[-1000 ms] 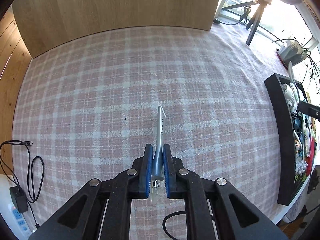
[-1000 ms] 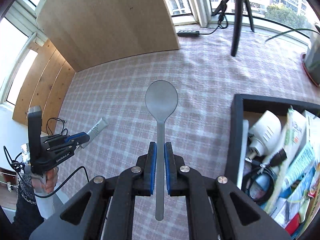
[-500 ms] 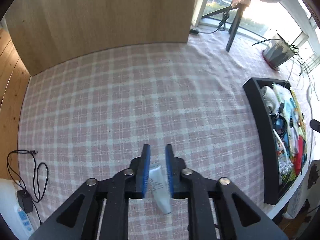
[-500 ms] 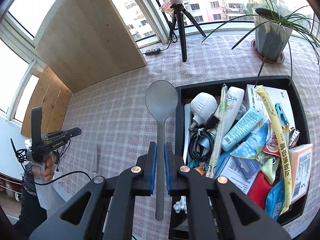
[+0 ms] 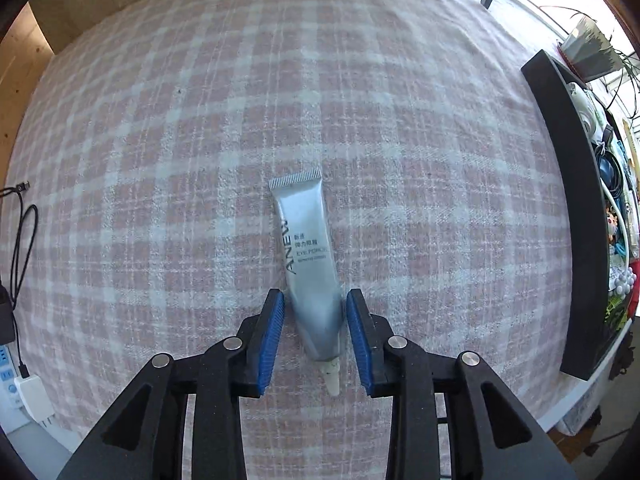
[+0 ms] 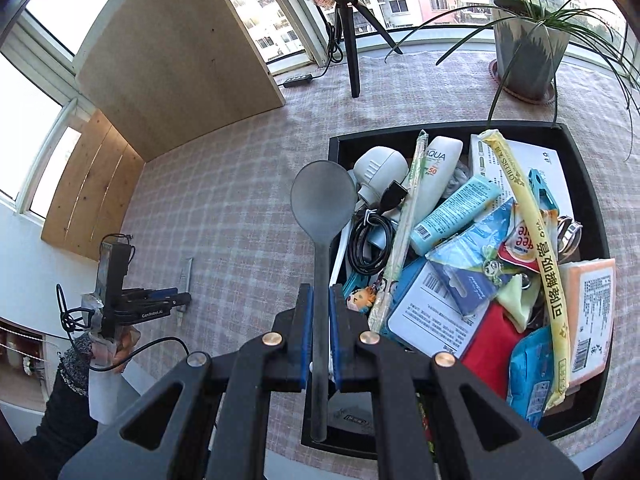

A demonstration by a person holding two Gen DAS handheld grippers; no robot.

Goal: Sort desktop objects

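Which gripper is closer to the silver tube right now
Left. The left gripper straddles the silver tube lying on the cloth, jaws just opened and clear of it. The right gripper is off over the black tray, clamping a spoon.

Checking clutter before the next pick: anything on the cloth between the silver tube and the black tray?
Nothing: bare checked cloth between tube and tray, clearest in the left wrist view.

Left gripper [image 5: 315,336] jaws opened; silver tube [image 5: 310,264] now lies on cloth
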